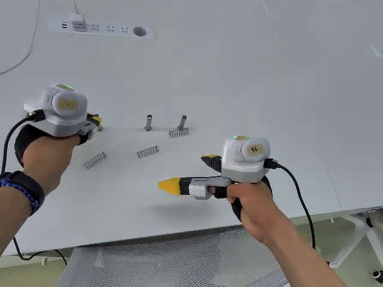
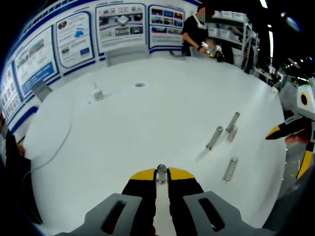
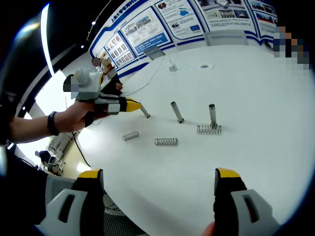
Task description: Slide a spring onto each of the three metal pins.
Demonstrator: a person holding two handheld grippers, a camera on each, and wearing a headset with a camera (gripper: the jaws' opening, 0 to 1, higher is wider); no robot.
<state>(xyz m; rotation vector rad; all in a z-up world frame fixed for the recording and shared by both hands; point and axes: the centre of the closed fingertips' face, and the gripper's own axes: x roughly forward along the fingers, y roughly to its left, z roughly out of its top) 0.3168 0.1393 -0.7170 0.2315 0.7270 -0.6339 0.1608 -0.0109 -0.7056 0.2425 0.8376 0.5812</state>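
Plainly, the left gripper (image 2: 161, 178) has its jaws closed on the top of the first pin (image 3: 145, 112). The right gripper (image 3: 157, 175) hangs over the white table (image 1: 251, 78) with its jaws wide apart, holding nothing. The second pin (image 1: 148, 122) and third pin (image 1: 182, 123) stand free mid-table. One spring (image 1: 179, 132) lies at the third pin's foot, the middle spring (image 1: 148, 152) and outer spring (image 1: 94, 159) lie loose nearer the person. In the head view each gripper wears a tan sticker (image 1: 256, 149); the right one perhaps reads "54", blurred. That view brings a power strip (image 1: 102, 27); the gripper views add wall posters (image 2: 120, 22), lettering too small to read.
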